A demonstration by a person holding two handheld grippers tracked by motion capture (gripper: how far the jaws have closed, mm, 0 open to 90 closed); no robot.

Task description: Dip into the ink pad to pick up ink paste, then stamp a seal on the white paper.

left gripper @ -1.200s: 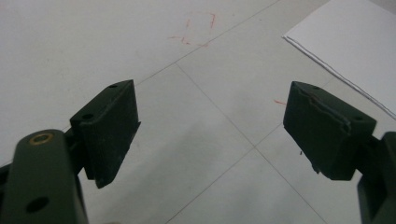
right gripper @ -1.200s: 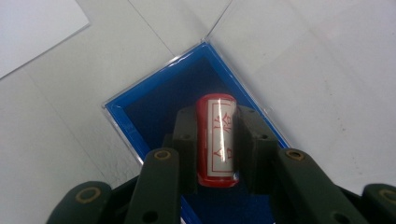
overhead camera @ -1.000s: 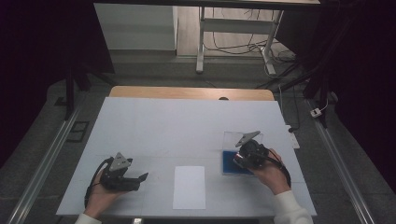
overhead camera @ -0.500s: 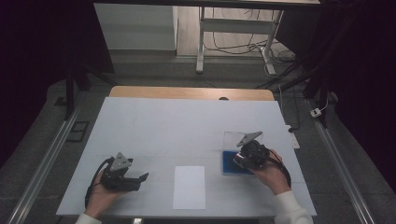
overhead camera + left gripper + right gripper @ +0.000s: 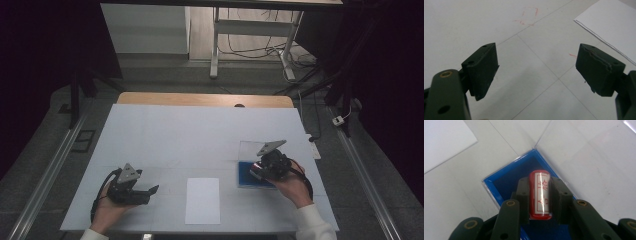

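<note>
A red cylindrical stamp (image 5: 542,193) with a white label and red characters sits between the black jaws of my right gripper (image 5: 540,185), which is shut on it. The stamp hangs over a blue ink-pad box (image 5: 506,180) whose clear lid (image 5: 586,157) lies folded open behind it. In the high view the right gripper (image 5: 258,170) is at the table's right front, above the blue box (image 5: 246,180). My left gripper (image 5: 149,192) rests at the left front, open with nothing between its jaws (image 5: 536,67). A white paper sheet (image 5: 202,200) lies between the two hands.
The white table (image 5: 200,130) has a wooden strip (image 5: 200,99) along its far edge. Faint red pen marks (image 5: 529,15) show on the surface ahead of the left gripper. The sheet's corner (image 5: 611,22) lies to its right. Dark floor and cables surround the table.
</note>
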